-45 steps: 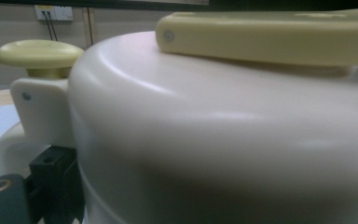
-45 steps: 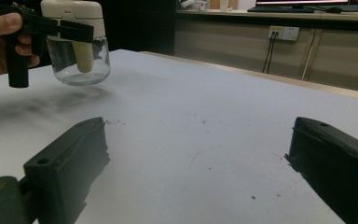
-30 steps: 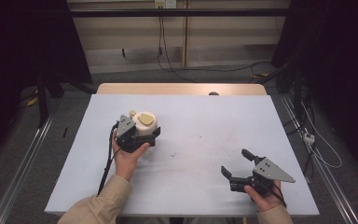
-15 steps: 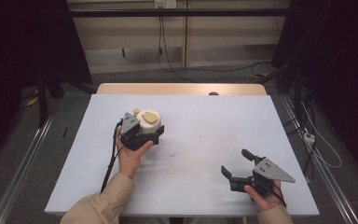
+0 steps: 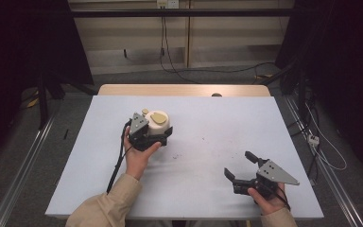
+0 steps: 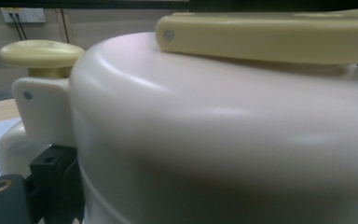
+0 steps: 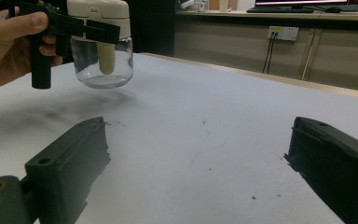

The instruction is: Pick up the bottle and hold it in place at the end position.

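Observation:
A small glass jar [image 7: 101, 63] with a cream lid [image 5: 159, 124] and a pale yellow handle [image 6: 270, 35] is held just above the white table [image 5: 208, 118], left of centre. My left gripper [image 5: 157, 135] is shut on the lid, its jaws clamped on both sides; the left gripper view sits tight against the lid [image 6: 214, 130], with a yellow knob [image 6: 42, 53] behind it. My right gripper [image 5: 240, 165] rests near the front right of the table, open, with nothing between its jaws. From the right gripper view the jar hangs far left in the left gripper [image 7: 91, 28].
A wooden strip [image 5: 184, 90] runs along the table's far edge. Small dark specks [image 7: 205, 122] dot the tabletop's middle. Cables [image 5: 328, 158] lie on the floor to the right, and metal rails [image 5: 23, 165] run beside the table.
My left gripper has carried the jar a little to the right and away from the person. The right gripper has stayed where it was.

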A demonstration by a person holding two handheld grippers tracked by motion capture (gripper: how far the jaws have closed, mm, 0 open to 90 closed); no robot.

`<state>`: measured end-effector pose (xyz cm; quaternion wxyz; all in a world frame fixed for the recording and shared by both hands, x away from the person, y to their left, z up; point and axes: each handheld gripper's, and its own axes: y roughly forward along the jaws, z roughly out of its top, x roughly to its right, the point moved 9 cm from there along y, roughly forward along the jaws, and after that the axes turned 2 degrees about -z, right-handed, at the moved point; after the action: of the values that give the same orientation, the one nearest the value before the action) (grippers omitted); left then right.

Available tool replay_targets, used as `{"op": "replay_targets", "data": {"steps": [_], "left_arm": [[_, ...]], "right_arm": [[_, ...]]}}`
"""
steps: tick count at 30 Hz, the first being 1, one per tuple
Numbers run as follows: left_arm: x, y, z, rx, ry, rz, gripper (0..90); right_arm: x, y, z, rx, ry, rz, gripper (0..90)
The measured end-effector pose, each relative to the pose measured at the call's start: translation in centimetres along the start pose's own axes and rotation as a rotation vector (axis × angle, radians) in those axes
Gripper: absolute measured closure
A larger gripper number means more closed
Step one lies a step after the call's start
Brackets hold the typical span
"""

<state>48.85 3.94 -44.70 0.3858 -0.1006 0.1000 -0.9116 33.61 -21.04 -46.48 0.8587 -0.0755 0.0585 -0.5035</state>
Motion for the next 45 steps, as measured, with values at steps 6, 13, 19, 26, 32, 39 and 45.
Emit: {"op": "replay_targets", "data": {"steps": [6,13,19,26,32,39,45], "left_arm": [[0.3,0.6,0.1,-0.006,0.013,-0.009,6.3],[0.8,1.2,0.3,-0.003,0.011,-0.012,6.3],[1.0,1.6,0.1,-0.012,0.015,-0.024,6.4],[1.0,2.0,0.1,-0.013,0.023,-0.019,6.4],[1.3,2.3,0.4,-0.005,0.02,-0.024,6.3],[1.0,2.7,0.4,-0.007,0.004,-0.019,6.3],[1.1,3.2,0.3,-0.005,-0.014,-0.017,6.3]], "right_arm": [[0.1,-0.1,0.0,0.004,0.002,-0.002,4.1],[0.1,-0.1,0.1,0.009,0.001,-0.004,4.1],[0.0,0.0,0.0,0.006,0.007,0.002,4.1],[-0.1,0.1,-0.1,-0.002,0.01,0.01,3.9],[-0.1,0.2,-0.1,0.001,0.006,0.007,3.8],[0.0,0.2,-0.1,0.001,0.012,0.006,3.8],[0.0,0.2,-0.1,0.0,0.013,0.005,3.8]]}}
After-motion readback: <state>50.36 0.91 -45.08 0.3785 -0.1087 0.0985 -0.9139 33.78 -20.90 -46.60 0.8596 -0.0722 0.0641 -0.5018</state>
